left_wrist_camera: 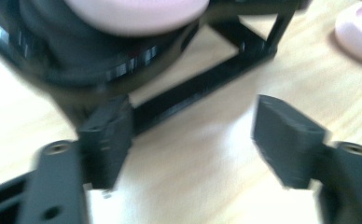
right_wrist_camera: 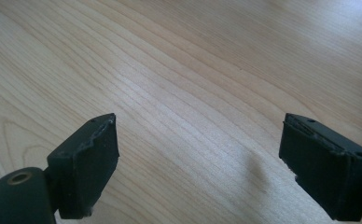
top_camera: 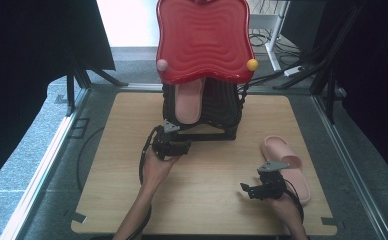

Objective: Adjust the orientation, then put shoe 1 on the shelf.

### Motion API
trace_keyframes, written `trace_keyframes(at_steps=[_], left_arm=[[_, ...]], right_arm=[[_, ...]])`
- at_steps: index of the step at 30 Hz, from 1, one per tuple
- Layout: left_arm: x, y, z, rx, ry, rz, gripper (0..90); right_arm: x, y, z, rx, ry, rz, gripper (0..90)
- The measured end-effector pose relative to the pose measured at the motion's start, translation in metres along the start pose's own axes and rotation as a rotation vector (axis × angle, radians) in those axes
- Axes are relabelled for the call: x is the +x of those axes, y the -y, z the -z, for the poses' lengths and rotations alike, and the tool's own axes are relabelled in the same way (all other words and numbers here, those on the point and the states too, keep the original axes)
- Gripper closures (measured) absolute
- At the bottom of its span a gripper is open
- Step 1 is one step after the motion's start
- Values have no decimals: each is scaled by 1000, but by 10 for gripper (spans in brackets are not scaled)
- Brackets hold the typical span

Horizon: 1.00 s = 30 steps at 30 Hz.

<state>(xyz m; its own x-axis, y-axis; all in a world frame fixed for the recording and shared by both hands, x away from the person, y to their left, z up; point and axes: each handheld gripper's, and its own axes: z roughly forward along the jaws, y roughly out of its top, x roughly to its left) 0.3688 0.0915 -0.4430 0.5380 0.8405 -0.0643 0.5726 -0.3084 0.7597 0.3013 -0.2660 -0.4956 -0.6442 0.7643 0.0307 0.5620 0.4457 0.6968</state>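
A black shoe rack with a red wavy top stands at the back middle of the wooden table. One pink slipper rests on the rack's sloped shelf. Its mate lies flat on the table at the right. My left gripper is open, just in front of the rack's base. In the left gripper view the left gripper has empty jaws facing the rack's base bar, with the slipper's end above. My right gripper is open beside the loose slipper; in its own view the right gripper faces bare wood.
A pink ball and a yellow ball sit at the red top's lower corners. Black stands and cables surround the table on the grey floor. Bare wood lies between the two hands.
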Motion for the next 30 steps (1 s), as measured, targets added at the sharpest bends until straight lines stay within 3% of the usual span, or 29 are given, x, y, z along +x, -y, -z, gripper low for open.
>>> trace_keyframes(at_steps=[7, 18, 27, 30], left_arm=[[-7, 31, 10, 86, 7, -48, 7], [-17, 68, 21, 117, -6, -112, 0], [-17, 88, 18, 128, 43, -96, 0], [-17, 91, 18, 147, 31, -108, 0]], right_arm=[[-2, -2, 7, 7, 12, 3, 107], [-12, -7, 23, -7, 62, -29, 94], [-28, -20, 50, 9, 143, -62, 50], [-36, -23, 59, 11, 180, -77, 29]])
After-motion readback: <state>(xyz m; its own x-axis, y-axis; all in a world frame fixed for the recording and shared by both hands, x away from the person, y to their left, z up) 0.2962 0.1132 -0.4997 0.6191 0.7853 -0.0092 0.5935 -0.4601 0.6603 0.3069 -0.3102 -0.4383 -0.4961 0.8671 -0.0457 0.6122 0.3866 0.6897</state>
